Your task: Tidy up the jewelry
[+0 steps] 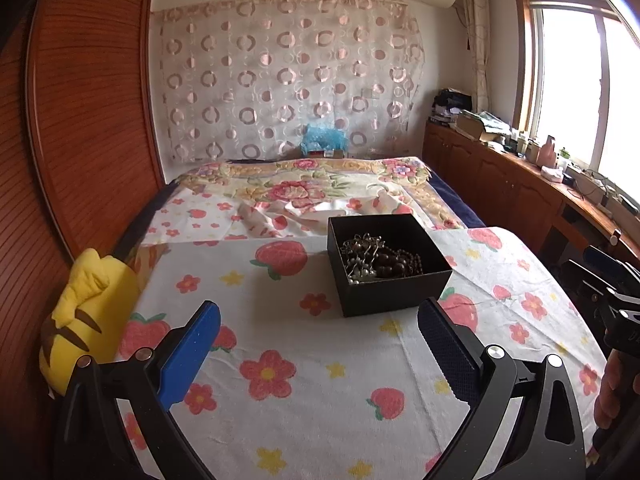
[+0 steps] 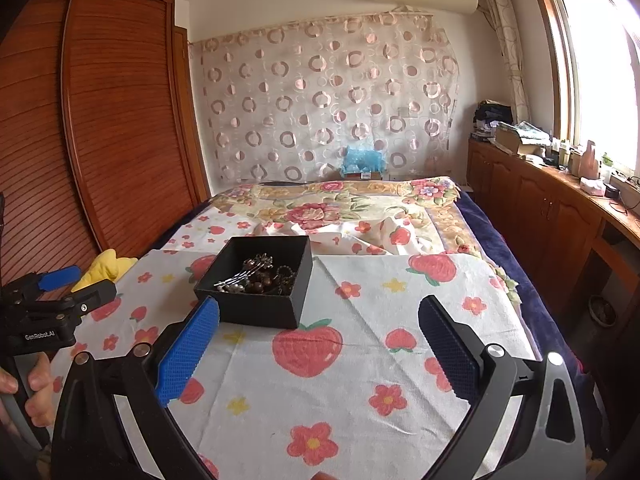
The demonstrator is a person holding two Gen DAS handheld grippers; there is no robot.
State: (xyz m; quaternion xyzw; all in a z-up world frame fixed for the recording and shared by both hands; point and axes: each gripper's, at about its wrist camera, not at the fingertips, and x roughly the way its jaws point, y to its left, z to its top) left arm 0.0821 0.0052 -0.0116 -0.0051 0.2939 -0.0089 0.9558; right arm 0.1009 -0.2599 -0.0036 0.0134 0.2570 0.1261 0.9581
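A black box (image 1: pixel 390 264) is seen just right of centre in the left wrist view and left of centre in the right wrist view, resting on a strawberry-print cloth (image 1: pixel 304 360) spread over a tabletop. The box is set askew, one corner turned toward the cameras, its slightly longer side running toward the upper left. Inside it a tangle of jewelry (image 1: pixel 378 258) is heaped: dark beads, pearls, metal pins.

The left claw (image 1: pixel 320 344) and the right claw (image 2: pixel 318 340) are both held wide apart, with nothing between the pads, short of the box. Nothing is seen between them and the box.

A yellow plush toy (image 1: pixel 86 312) lies at the cloth's left edge. A wooden wardrobe (image 2: pixel 100 120) is shown more fully in the right wrist view, where the left claw also appears at lower left.
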